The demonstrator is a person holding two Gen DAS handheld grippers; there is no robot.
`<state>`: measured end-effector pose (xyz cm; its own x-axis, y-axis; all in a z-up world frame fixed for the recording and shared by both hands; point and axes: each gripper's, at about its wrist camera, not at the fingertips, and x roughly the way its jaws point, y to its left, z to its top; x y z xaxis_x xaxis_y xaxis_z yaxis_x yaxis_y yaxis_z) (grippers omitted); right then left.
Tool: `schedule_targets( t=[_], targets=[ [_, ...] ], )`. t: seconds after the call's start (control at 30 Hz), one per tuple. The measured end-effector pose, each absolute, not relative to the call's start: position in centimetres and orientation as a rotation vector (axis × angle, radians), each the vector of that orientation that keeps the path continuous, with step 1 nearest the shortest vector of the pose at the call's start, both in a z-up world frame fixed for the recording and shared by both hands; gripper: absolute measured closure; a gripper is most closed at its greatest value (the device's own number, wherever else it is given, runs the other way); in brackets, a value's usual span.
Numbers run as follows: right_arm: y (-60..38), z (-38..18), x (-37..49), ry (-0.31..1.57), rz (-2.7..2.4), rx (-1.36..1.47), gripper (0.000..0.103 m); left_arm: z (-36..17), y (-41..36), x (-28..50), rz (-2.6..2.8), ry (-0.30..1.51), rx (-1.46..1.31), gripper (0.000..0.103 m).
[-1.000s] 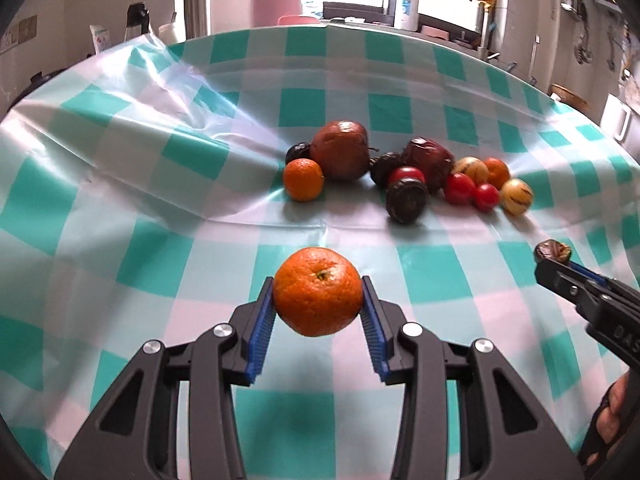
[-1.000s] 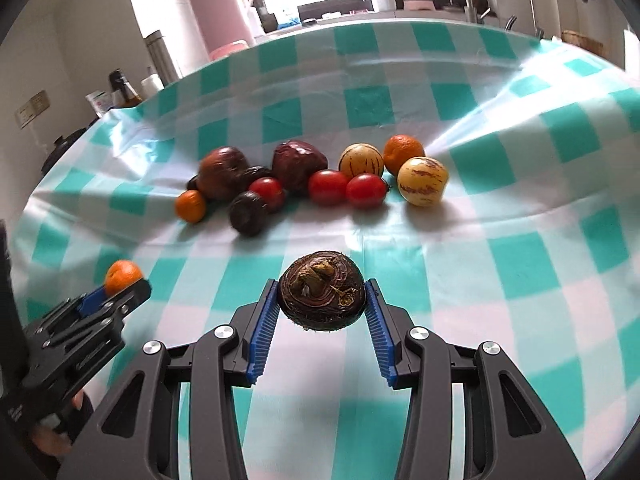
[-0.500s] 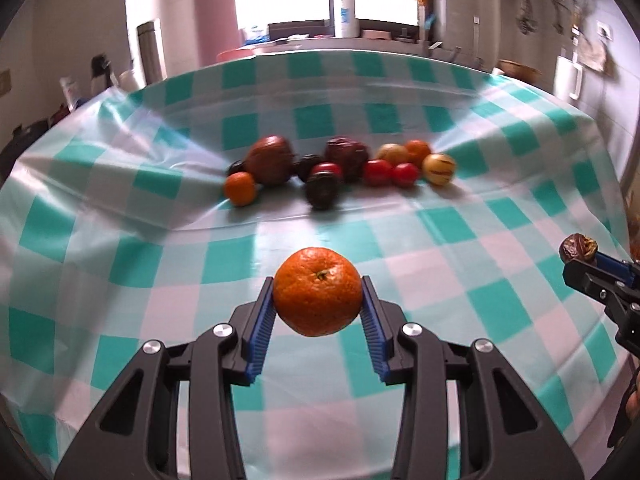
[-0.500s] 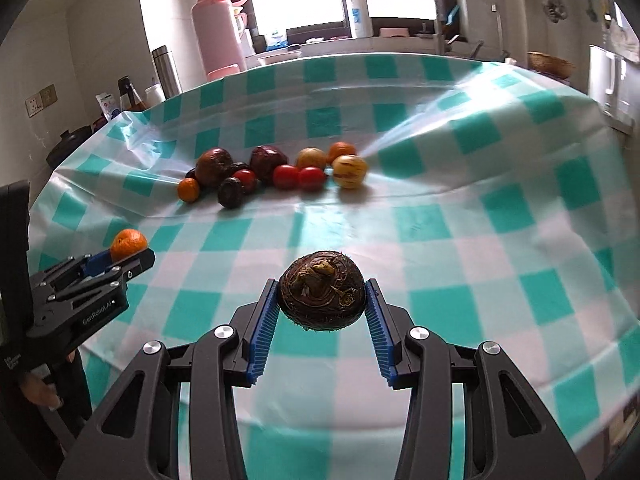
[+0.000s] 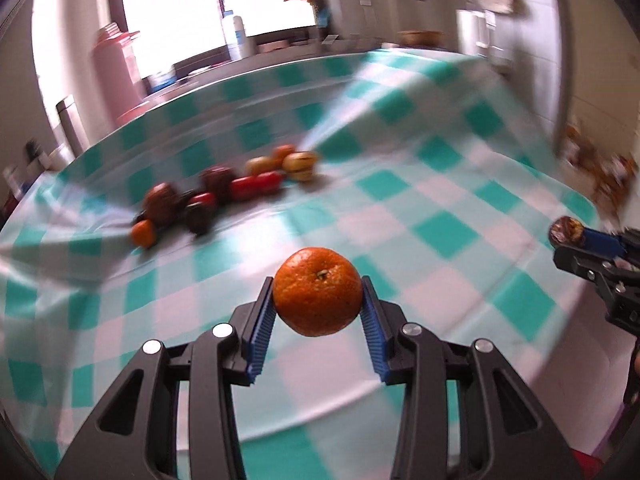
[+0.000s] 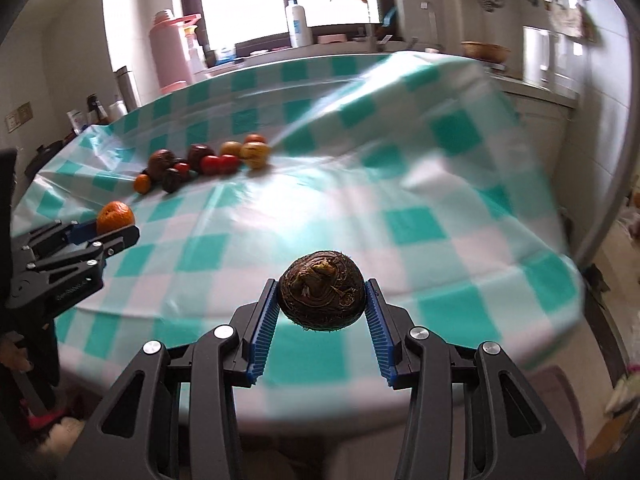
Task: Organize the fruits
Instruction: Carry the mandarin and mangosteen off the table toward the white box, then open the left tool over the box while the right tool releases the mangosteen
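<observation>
The left gripper is pinching an orange between its blue pads, clear of the table, over the near part of the checked tablecloth. In the right wrist view the same gripper shows at the left edge, with the orange at its tip.

Further right, toward the far left corner of the table, the rest of the fruit lies in a loose row: a small orange at the left end, dark brown and purple fruits, red tomatoes, and pale yellow striped fruits at the right end. They touch or nearly touch one another; the left wrist picture is too smeared to count them.

Right of that, the right gripper is clamped on a dark brown, wrinkled fruit, held in the air above the near edge of the table, where the cloth hangs over.

As I judge it, the step in hand is carrying: each hand has a fruit picked out of the row and is taking it to a new place, well apart from the pile. No bowl or tray is visible, so where each fruit belongs cannot be told. The next move calls for lowering each fruit onto a flat stretch of cloth, away from the creases and the edge, and opening the jaws only once it rests, since both are round and could roll.
</observation>
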<state>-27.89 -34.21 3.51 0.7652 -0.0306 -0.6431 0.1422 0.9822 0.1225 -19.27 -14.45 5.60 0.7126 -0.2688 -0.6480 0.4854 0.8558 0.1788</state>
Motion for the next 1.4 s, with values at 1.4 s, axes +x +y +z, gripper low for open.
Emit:
schedule_targets(
  t=[1.4],
  targets=[
    [-45.0, -19.5, -34.6, 1.319, -0.398, 0.331, 0.029, -17.3, -37.2, -32.5, -1.118, 1.127, 0.937, 0.04]
  ],
)
